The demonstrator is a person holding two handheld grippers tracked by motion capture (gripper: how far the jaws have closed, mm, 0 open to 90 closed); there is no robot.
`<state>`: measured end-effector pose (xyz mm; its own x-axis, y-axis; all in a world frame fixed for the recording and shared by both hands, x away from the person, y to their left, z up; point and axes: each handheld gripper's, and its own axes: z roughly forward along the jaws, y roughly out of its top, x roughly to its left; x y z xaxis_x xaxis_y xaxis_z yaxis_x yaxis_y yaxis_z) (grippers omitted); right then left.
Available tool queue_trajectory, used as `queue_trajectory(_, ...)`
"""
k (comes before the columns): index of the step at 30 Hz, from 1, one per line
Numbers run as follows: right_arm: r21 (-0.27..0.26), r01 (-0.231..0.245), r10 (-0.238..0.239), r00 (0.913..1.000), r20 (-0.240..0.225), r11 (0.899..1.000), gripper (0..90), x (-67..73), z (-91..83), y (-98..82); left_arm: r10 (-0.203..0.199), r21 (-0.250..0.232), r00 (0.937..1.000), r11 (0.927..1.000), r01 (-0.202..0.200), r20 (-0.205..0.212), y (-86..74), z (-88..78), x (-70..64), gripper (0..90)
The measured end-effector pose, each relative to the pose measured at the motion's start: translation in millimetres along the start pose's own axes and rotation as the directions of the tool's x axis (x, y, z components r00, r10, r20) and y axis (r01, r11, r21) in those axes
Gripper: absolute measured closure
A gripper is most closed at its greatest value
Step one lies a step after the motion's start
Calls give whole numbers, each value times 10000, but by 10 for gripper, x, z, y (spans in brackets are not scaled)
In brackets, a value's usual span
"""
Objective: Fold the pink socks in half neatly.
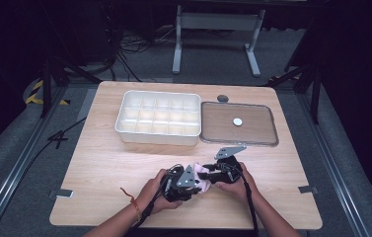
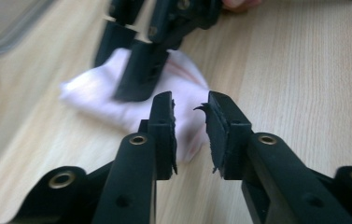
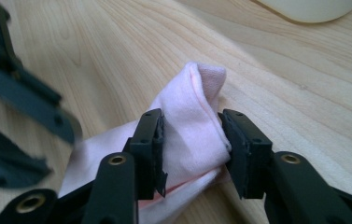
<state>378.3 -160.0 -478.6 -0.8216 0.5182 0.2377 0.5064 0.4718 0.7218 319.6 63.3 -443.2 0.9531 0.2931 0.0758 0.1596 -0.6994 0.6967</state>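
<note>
Low centre of the high view: pale pink cloth (image 1: 202, 176) bunched on the table (image 1: 104, 163), compartment tray (image 1: 159, 118) empty at upper centre. Right gripper (image 3: 190, 140) pinching a raised fold; left gripper (image 2: 190, 121) slightly open, gripping nothing. Folding apparently under way, stowing still ahead.

wooden table (image 1: 104, 163) bears tray (image 1: 159, 118), lid (image 1: 239, 123), cloth (image 1: 204, 174).

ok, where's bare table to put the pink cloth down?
Bare wood left of the hands, from the white compartment tray down to the table's near edge. Another patch right of the right gripper, below the flat lid. Crowded: front centre, where both grippers meet at the pink cloth.
</note>
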Motion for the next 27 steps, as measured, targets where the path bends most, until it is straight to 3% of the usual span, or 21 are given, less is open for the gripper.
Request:
queue_trajectory(5, 59, -256, 256, 9996, -118, 9997, 603, -13, 0, -1, 213, 409, 9979, 9990, -188, -609, -150, -314, 98, 608)
queue_trajectory(10, 235, -222, 219, 9997, 120, 9995, 568, 5, -2, 26, -578, 908, 9929, 9936, 674, -1039, -598, -570, 243, 502)
queue_trajectory(13, 284, -291, 290, 9996, 49, 9992, 572, -2, 2, 32, -1038, 1108, 9859, 9867, 1187, -1315, -886, -700, 313, 457)
queue_trajectory(17, 243, -446, 454, 9983, -362, 9987, 622, -28, 10, 21, -1960, 699, 9705, 9758, 2071, -1404, -1130, -843, 390, 411)
queue_trajectory(22, 229, -494, 507, 9970, -592, 9985, 660, -34, 15, 16, -2748, 403, 9516, 9584, 2825, -1374, -1397, -924, 484, 362)
queue_trajectory(27, 244, -61, 70, 9994, -341, 9997, 703, 18, 9, 33, -2740, 237, 9491, 9594, 2809, -1550, -1520, -962, 516, 349)
